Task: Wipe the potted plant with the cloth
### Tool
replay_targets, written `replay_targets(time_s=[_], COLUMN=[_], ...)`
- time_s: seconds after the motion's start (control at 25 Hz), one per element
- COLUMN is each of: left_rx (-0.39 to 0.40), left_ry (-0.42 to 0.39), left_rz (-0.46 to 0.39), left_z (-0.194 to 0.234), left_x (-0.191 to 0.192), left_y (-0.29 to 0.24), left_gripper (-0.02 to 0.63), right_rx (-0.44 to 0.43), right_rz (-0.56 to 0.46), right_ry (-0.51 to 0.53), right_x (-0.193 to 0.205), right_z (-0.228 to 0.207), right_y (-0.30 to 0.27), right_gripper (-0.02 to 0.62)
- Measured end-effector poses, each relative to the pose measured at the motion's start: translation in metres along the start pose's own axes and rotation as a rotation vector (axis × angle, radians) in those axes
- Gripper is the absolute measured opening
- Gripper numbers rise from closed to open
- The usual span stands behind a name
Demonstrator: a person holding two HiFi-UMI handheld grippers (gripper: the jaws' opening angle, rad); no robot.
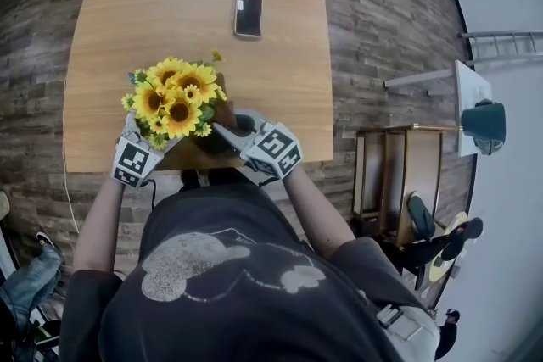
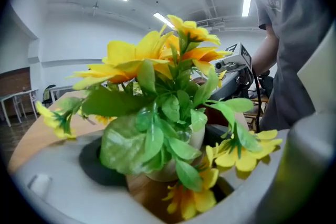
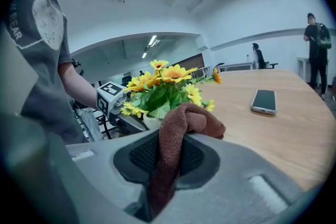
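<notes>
The potted plant [image 1: 174, 100], yellow sunflowers with green leaves in a pale pot [image 2: 169, 164], stands near the front edge of the wooden table [image 1: 153, 4]. My left gripper [image 1: 161, 144] reaches in from the near left. Its jaws stand wide on either side of the pot, and I see bare wood between the pot and the right jaw. My right gripper [image 1: 227, 131] sits just right of the plant, shut on a brown cloth [image 3: 184, 126] that bunches above its jaws. The plant [image 3: 160, 89] lies just beyond the cloth, not touching it as far as I can see.
A black phone [image 1: 248, 12] lies flat farther back on the table. Off the table's right side stand a wooden rack [image 1: 399, 174] and a white shelf with a teal pot [image 1: 484, 125]. Other people stand in the far background of the right gripper view.
</notes>
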State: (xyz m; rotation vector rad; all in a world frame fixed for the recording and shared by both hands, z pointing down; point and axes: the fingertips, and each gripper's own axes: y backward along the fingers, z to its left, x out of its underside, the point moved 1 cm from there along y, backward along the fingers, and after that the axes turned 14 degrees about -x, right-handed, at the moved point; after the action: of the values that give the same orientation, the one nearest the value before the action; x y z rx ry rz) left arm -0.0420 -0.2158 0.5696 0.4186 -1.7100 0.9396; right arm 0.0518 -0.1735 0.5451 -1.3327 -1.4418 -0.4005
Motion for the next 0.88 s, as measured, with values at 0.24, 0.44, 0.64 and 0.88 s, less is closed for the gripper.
replay_targets(time_s=[0.24,0.44,0.64,0.88], left_rx=[-0.199,-0.351,-0.452,-0.503], left_ry=[0.160,0.300,0.353,0.354], left_rz=[0.008,0.083,0.089,0.067], left_z=[0.016,0.002,-0.005,0.012], left_x=[0.008,0.004,0.000,-0.013], left_y=[0.019,0.034,0.017,-0.003], left_gripper=[0.569,0.591,0.620,0.615], right_rx=[0.091,0.161,0.119,-0.023], right_rz=[-0.014,0.018,0.081,0.215], right_ry=[0.027,0.075,0.140,0.272], right_x=[-0.017,-0.028,-0.044,-0.053], right_z=[-0.035,-0.070,-0.096,-0.098], right_y=[0.020,0.032,0.016,-0.024], right_gripper=[0.055,0.055,0.055,0.055])
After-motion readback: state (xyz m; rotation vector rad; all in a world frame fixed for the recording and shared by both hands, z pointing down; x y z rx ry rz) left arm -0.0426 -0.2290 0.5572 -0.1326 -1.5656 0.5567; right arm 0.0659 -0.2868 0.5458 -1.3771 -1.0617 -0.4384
